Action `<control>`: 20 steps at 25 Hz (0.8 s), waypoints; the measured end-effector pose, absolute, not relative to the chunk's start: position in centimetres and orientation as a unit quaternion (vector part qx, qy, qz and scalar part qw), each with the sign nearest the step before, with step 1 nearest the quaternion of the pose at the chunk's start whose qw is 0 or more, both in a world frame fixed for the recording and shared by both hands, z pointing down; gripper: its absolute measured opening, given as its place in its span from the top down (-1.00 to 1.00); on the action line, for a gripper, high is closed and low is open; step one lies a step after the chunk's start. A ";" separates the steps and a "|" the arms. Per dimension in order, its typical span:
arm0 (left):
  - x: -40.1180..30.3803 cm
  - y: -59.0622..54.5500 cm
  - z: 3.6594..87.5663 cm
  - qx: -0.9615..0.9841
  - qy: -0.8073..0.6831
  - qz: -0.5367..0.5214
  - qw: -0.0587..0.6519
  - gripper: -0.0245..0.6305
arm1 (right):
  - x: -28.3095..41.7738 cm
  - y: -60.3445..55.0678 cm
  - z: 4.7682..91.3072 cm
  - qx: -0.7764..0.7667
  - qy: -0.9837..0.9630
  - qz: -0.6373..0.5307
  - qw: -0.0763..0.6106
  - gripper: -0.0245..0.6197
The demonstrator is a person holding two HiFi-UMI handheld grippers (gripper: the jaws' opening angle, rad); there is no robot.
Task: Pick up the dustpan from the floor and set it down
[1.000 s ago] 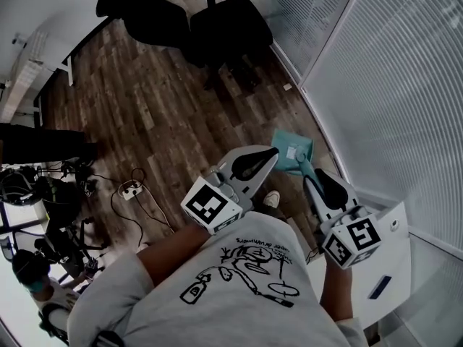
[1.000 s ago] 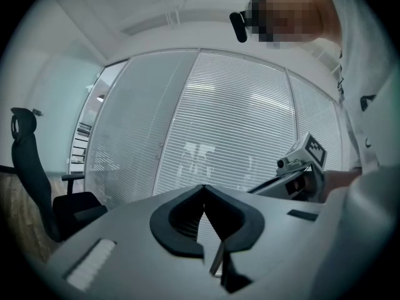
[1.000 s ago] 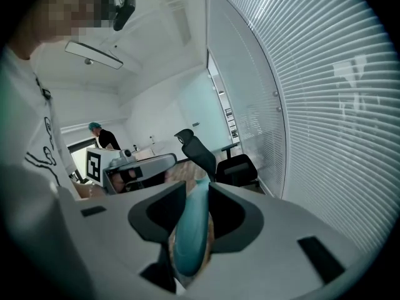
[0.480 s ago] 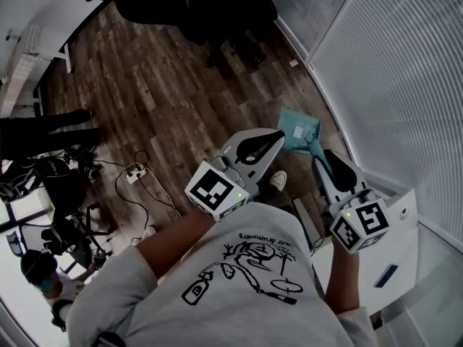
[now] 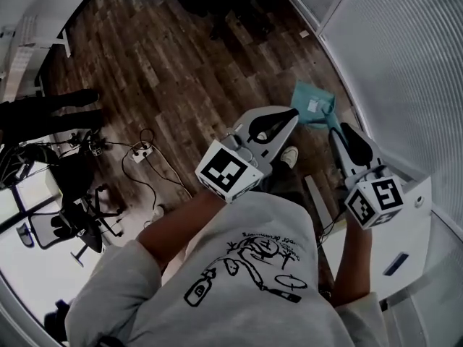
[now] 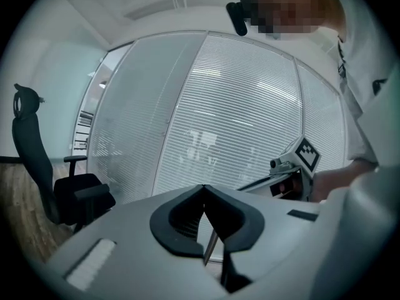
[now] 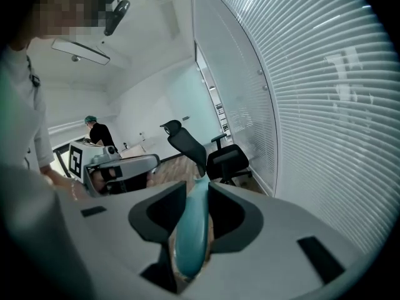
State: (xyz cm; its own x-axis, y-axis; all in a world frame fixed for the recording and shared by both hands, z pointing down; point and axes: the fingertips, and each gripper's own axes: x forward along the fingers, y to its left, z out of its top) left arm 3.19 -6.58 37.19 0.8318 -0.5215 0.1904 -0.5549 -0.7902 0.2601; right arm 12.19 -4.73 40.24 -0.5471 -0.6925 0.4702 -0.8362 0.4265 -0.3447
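A teal dustpan (image 5: pixel 312 107) is held by its handle (image 7: pixel 190 230) in the right gripper (image 5: pixel 346 134), whose jaws are clamped on either side of it. The pan is seen at the far right, over the wooden floor (image 5: pixel 166 71) beside the blinded glass wall (image 5: pixel 405 63). Whether it touches the floor cannot be told. The handle grip probably lets the pan lead downward. The left gripper (image 5: pixel 288 116) is closed, with nothing in it, just left of the pan.

Ahead of the right gripper (image 5: pixel 341 128), the dustpan (image 5: pixel 312 105), handle between its jaws, beside the blinds (image 5: pixel 405 63) at right; just left, the left gripper (image 5: pixel 291 113); on the floor (image 5: pixel 181 56) well left, a power strip (image 5: pixel 141 151); beyond, office chairs (image 7: pixel 228 158)
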 end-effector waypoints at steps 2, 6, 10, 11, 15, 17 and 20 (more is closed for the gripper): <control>3.3 -6.8 37.9 0.945 -0.284 0.055 0.154 0.92 | 12.4 -5.2 41.0 0.461 -0.832 0.279 0.129 0.61; 3.9 -7.6 40.4 0.943 -0.284 0.062 0.160 0.92 | 13.1 -6.2 43.6 0.465 -0.830 0.281 0.126 0.61; 4.0 -7.8 42.7 0.942 -0.283 0.071 0.163 0.92 | 13.2 -6.3 46.2 0.470 -0.826 0.286 0.125 0.61; 3.9 -7.5 43.4 0.942 -0.282 0.074 0.165 0.92 | 13.2 -6.1 46.9 0.472 -0.824 0.287 0.125 0.61; 4.1 -7.7 45.6 0.941 -0.285 0.081 0.163 0.92 | 13.1 -6.1 49.2 0.476 -0.822 0.286 0.126 0.61; 4.5 -8.3 46.7 0.941 -0.285 0.084 0.159 0.92 | 13.0 -6.7 50.3 0.476 -0.821 0.288 0.128 0.61; 4.9 -8.3 48.2 0.942 -0.283 0.089 0.157 0.92 | 12.6 -6.7 51.8 0.474 -0.822 0.287 0.131 0.61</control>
